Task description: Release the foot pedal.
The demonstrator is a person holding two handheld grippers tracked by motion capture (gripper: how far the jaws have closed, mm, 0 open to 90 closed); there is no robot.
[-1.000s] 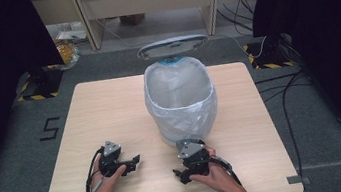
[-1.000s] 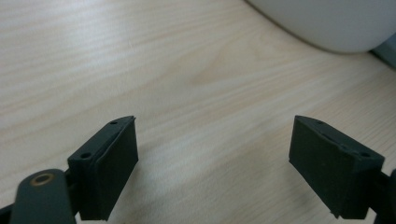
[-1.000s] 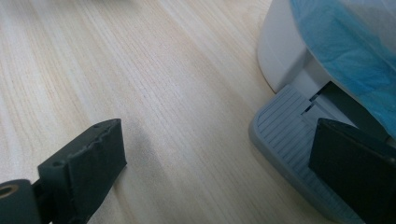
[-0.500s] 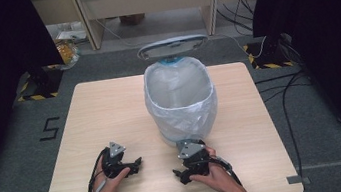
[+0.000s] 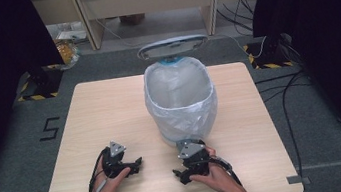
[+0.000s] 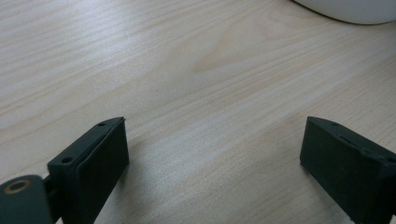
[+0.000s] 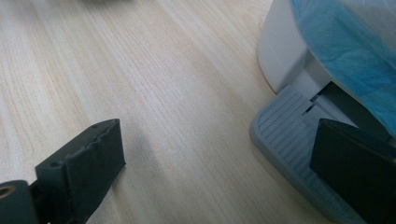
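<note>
We hold our left gripper [image 5: 135,162] low over the near left part of the wooden table [image 5: 110,109], and in its own view the two black jaws stand wide apart with only bare wood grain between them; they have just been opening, and nothing lies in the gap. Our left hand [image 5: 108,185] wraps the body of that tool, with its cable looping back beside the wrist. Our right gripper [image 5: 180,174] sits near the front edge of the table, just in front of the white bin [image 5: 179,102], and our right hand [image 5: 215,175] grips it from behind. Its jaws are also spread wide and hold nothing. In the right gripper view the grey ribbed pedal [image 7: 285,135] of the bin lies just beside the right-side jaw, low against the table, and whether that jaw touches the pedal we cannot tell. The bin stands upright at the middle of the table, lined with a pale plastic bag [image 5: 183,109] that folds over its rim and hangs down the sides, blue-tinted up close. Its lid [image 5: 173,46] is raised behind the opening.
</note>
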